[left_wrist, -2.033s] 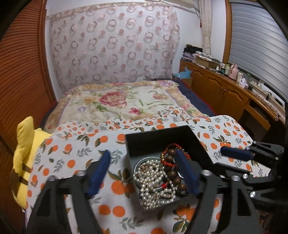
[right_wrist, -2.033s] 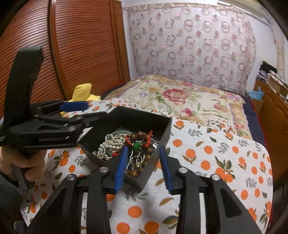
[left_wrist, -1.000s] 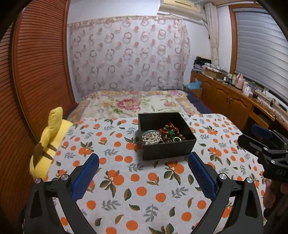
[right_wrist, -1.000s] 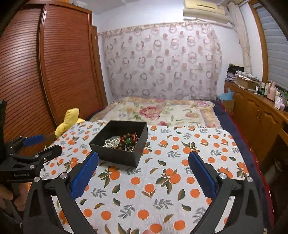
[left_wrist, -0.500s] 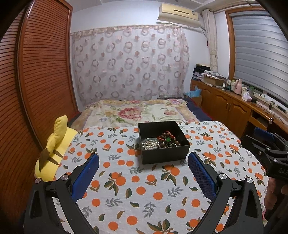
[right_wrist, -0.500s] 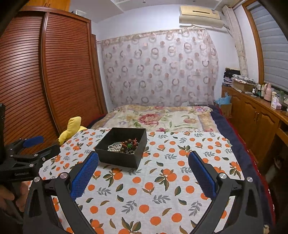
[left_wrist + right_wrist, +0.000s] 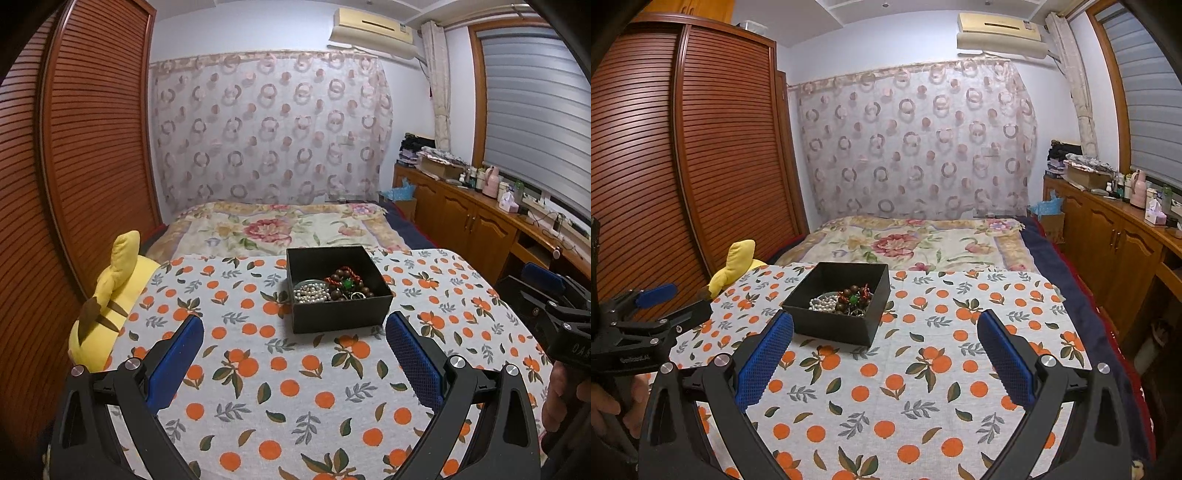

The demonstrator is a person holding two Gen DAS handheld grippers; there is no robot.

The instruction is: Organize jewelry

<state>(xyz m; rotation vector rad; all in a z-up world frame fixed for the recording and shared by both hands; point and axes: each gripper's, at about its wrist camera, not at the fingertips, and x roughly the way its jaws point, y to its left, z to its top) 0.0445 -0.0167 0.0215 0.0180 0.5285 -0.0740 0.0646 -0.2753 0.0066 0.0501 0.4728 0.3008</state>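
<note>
On the orange-print cloth [image 7: 280, 373], a square black box [image 7: 340, 317] holds beads; both tongs [image 7: 295, 354] [image 7: 886, 354] spread, empty.

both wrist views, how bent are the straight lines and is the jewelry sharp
Left wrist view: wardrobe slats bow strongly, corners vignette black, beads in the black box are sharp. Right wrist view: same barrel bend on the wardrobe, box contents small but focused.
</note>
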